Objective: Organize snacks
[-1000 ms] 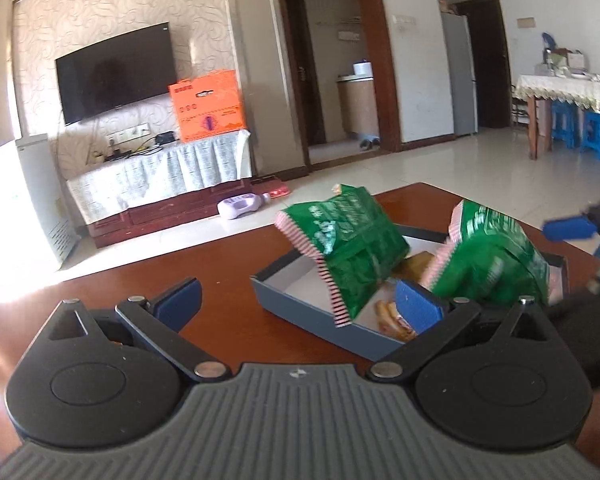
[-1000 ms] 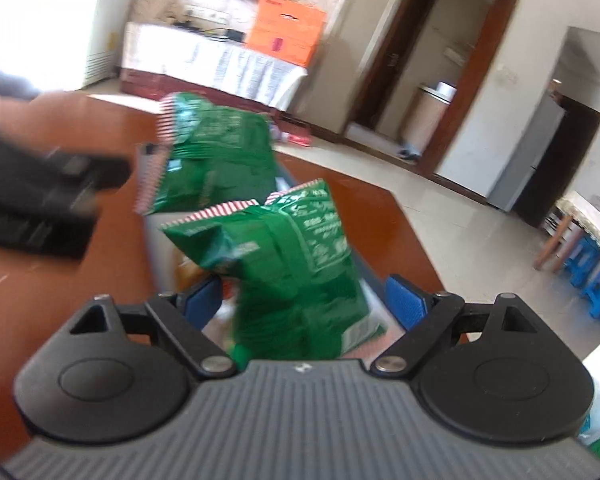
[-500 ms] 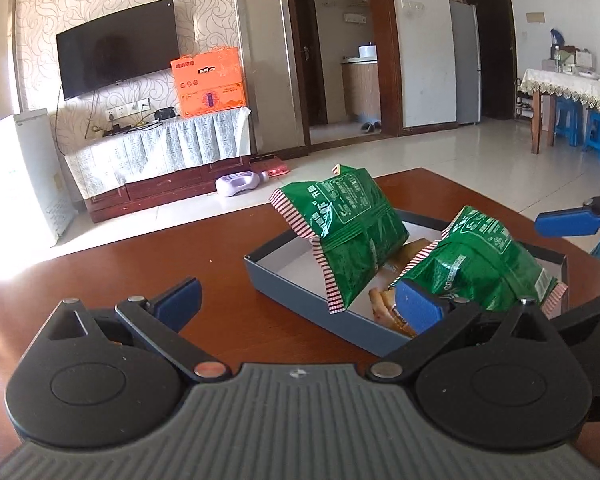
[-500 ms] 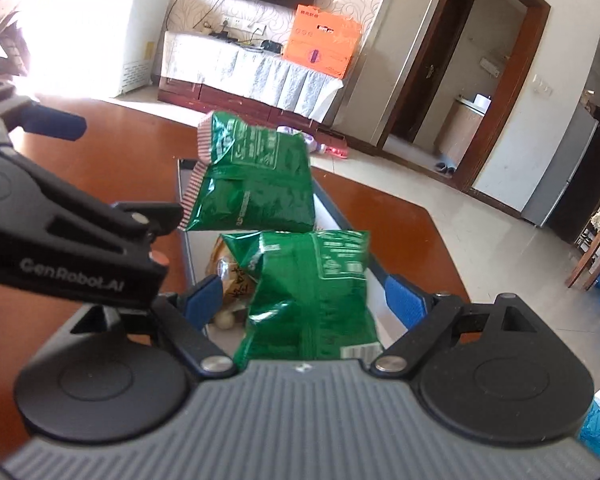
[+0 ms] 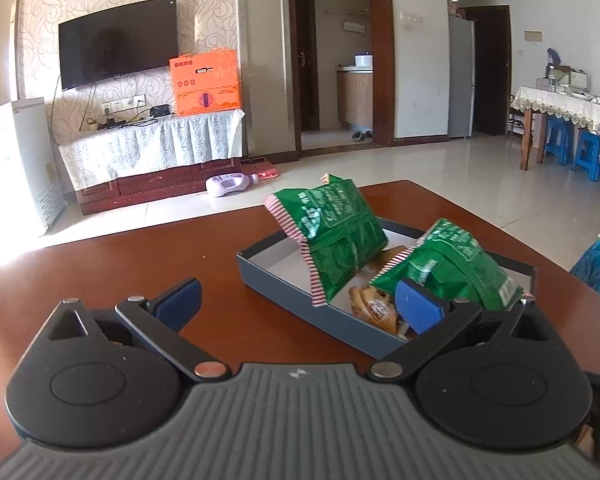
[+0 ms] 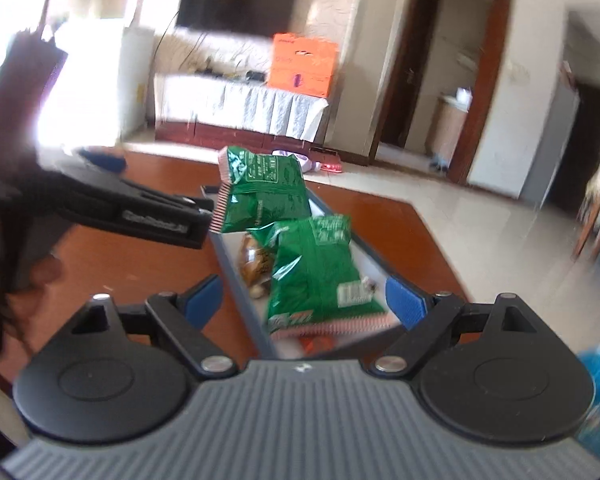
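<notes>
A home living room — wall television [image 5: 118, 42], draped cabinet [image 5: 152, 148], dining table [image 5: 568, 106].

Two bags [image 5: 332, 236] [image 5: 448, 268] lean in tray [image 5: 284, 280] (pastries [image 5: 374, 304] between) on table [image 5: 120, 264].

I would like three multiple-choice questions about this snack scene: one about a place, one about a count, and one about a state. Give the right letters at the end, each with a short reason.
1. Where do the green snack bags lie?
A. on the floor
B. in the grey tray on the brown table
C. on the TV cabinet

2. How many green bags show in the tray?
A. one
B. two
C. four

3. How does the right gripper stand?
A. open, holding nothing
B. shut on a green bag
C. shut on the tray wall

Answers:
1 B, since both bags rest inside the tray, which sits on the table.
2 B, since one bag leans at the far end and a second lies nearer, in both views.
3 A, since its blue pads stand wide apart on either side of the near bag without pressing it.
</notes>
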The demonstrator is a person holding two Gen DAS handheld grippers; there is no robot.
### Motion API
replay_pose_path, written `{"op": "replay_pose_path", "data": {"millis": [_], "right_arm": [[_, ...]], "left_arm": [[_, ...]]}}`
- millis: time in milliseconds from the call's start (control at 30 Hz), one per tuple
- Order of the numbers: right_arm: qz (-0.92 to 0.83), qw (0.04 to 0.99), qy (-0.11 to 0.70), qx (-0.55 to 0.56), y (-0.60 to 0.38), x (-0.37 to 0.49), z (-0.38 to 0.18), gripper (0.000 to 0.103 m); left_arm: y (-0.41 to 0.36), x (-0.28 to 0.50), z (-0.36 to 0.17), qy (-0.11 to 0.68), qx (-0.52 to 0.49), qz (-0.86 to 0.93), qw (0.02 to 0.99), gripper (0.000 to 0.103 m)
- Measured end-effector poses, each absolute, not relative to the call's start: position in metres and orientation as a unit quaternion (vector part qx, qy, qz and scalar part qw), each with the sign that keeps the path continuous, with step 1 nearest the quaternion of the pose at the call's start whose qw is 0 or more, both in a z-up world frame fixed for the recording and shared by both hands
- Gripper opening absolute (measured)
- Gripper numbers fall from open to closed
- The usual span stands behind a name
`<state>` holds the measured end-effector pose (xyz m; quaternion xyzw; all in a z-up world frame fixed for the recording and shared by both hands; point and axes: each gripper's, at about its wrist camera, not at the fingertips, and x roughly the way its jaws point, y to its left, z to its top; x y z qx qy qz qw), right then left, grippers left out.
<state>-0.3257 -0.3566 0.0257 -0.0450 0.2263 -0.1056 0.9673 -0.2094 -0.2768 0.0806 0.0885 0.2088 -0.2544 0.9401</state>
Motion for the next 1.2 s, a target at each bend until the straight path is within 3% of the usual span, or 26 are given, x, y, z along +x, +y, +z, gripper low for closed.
{"op": "replay_pose_path", "data": {"millis": [233, 500, 1200], "right_arm": [[-0.122, 0.961, 0.219, 0.118, -0.374, -0.383, 0.02, 0.09], [-0.162, 0.947, 0.213, 0.181, -0.385, -0.414, 0.017, 0.09], [-0.219, 0.935, 0.259, 0.104, -0.371, -0.46, 0.007, 0.09]], "left_arm": [[-0.282, -0.243, 0.081, 0.205, 0.09, -0.284, 0.932, 0.103], [-0.288, -0.286, 0.087, 0.204, 0.089, -0.287, 0.932, 0.103], [-0.28, -0.388, 0.076, 0.209, 0.13, -0.319, 0.915, 0.103]]}}
